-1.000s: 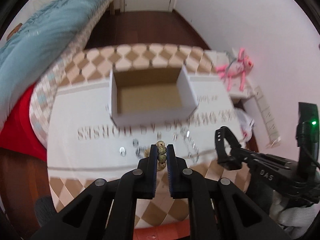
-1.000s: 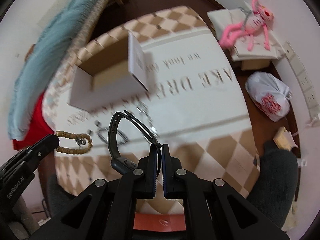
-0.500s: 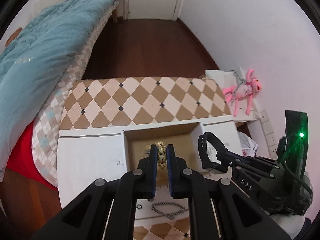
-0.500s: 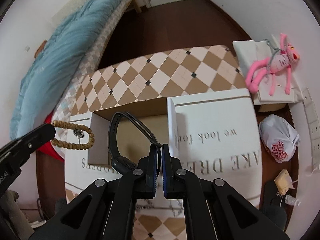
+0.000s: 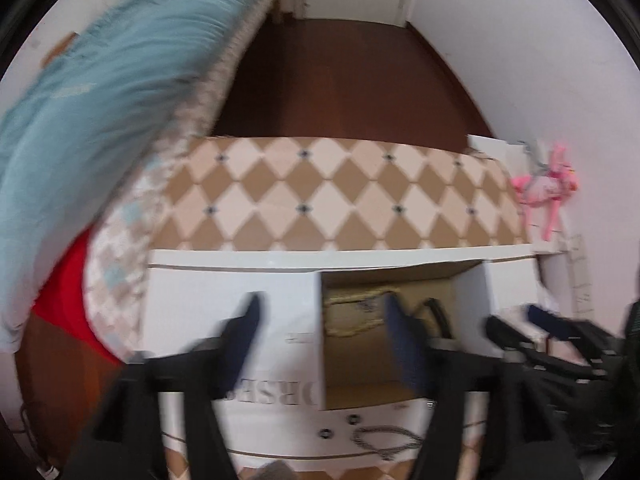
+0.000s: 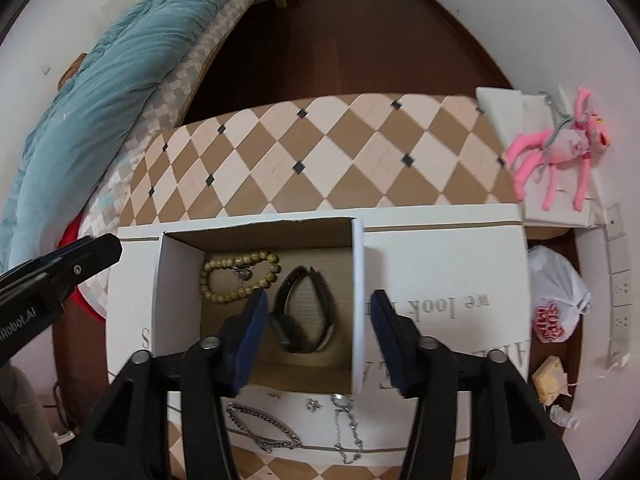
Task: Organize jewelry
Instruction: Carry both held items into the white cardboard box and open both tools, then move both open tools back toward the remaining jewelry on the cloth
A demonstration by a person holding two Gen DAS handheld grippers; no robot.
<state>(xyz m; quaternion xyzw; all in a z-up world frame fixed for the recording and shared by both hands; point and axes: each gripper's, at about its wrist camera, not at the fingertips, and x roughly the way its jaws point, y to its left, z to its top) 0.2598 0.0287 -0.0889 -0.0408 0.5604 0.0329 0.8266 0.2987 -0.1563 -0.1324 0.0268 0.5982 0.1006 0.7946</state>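
Both jaws have just been opening. The right hand-held gripper (image 6: 316, 312) is standing wide and empty over the white box (image 6: 176, 292) at frame centre, where the bead bracelet (image 6: 240, 276) and black watch band (image 6: 308, 312) are lying side by side. The left hand-held gripper (image 5: 320, 320) is also gaping, holding nothing. Silver chains (image 6: 264, 428) are lying on the bench (image 6: 460, 280) along the lower edge.

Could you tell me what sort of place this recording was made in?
Most likely a bedroom at home: a bed with a teal quilted duvet, dark wooden floorboards, and a pink plush toy beside the checked table.
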